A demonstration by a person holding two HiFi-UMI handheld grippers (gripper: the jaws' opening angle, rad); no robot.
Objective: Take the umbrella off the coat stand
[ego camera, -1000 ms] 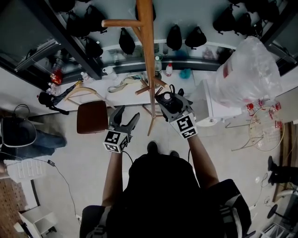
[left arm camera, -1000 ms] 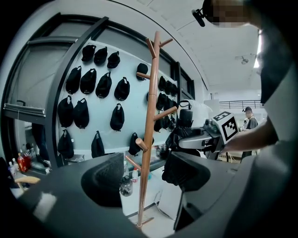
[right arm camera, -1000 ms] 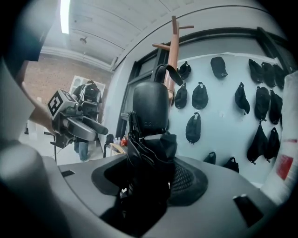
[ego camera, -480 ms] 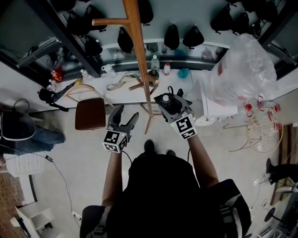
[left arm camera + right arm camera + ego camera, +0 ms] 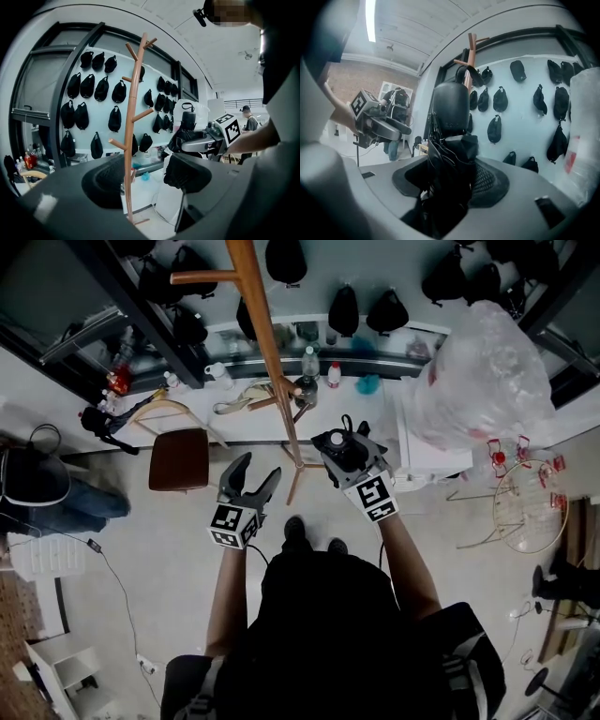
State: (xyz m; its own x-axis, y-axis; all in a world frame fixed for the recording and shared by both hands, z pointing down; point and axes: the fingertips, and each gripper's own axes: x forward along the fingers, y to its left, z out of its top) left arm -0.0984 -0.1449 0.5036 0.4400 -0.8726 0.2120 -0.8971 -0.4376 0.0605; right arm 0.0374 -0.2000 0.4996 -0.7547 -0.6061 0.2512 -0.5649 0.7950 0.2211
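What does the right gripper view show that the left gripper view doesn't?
Only the right gripper view: the folded black umbrella clamped between the pads of the right hand-held gripper. Only the left gripper view: the left hand-held gripper open and empty, plus the foot of the coat stand. Both: the umbrella, the stand's pegs, black bags on the wall.

Pale floor point(image 5: 141, 559). Bears a wooden coat stand point(image 5: 270, 357) on splayed legs at frame centre, a brown-seated chair point(image 5: 181, 458) just left of it, and a round wire rack point(image 5: 532, 519) at the right edge.
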